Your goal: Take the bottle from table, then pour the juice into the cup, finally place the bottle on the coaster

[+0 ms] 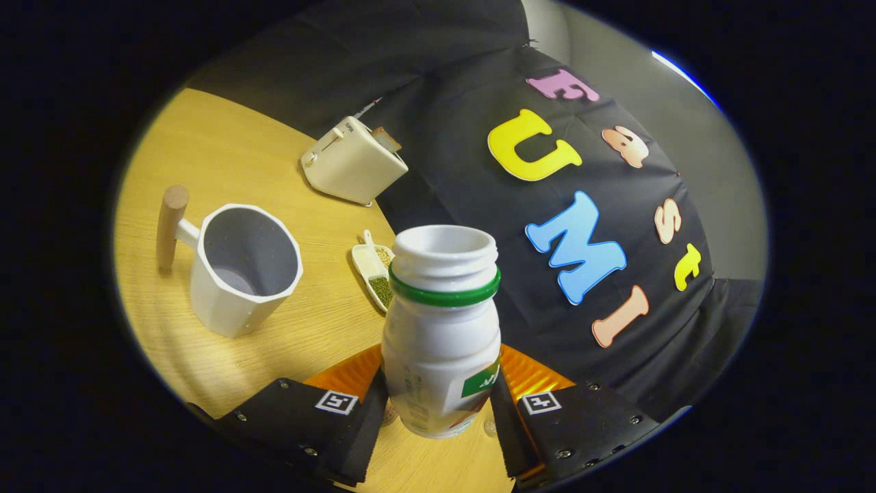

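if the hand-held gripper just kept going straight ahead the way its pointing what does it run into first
Nothing new up close: the hand-held gripper already clamps the bottle between its fingers. Beyond the bottle lies the small scoop of green beans, probably first on that line, though depth is unclear.

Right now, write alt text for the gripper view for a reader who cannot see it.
The gripper is shut on an open white bottle with a green neck ring, held between the fingers over an orange coaster on a wooden table. Beyond the fingers stand a white cup with a wooden handle, a small scoop of green beans and a cream toaster.
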Tool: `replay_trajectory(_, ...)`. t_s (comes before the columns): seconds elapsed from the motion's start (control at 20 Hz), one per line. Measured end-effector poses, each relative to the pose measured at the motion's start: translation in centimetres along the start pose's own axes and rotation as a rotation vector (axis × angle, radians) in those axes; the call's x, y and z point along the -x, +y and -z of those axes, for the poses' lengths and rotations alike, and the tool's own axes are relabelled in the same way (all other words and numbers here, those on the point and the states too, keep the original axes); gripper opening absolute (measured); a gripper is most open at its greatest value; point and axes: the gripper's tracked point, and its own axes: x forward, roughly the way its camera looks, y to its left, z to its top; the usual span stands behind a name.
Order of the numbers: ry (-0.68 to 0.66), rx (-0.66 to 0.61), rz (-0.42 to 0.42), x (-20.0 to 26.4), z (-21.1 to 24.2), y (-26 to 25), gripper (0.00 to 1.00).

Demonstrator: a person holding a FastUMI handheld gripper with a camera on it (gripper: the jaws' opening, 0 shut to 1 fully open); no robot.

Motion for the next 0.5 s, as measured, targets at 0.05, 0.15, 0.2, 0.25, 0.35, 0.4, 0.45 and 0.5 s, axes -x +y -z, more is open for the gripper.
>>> replay_trajectory(0.05,-0.004,-0.031,0.004,-0.1,0.2,-0.1,0.72)
replay_trajectory(0.15,-0.019,-0.106,0.008,-0.3,0.4,-0.4,0.72)
replay_trajectory(0.2,-0.029,-0.158,0.003,-0.4,0.4,-0.4,0.72)
replay_trajectory(0.25,-0.035,-0.207,-0.006,-0.7,0.6,-0.2,0.72)
replay_trajectory(0.35,-0.027,-0.306,-0.025,-1.3,1.1,-0.3,0.72)
replay_trajectory(0.4,-0.02,-0.35,-0.037,-1.6,1.5,-0.2,0.72)
replay_trajectory(0.45,-0.014,-0.387,-0.045,-1.7,1.8,-0.4,0.72)
replay_trajectory(0.5,-0.011,-0.421,-0.052,-1.9,2.0,-0.4,0.72)
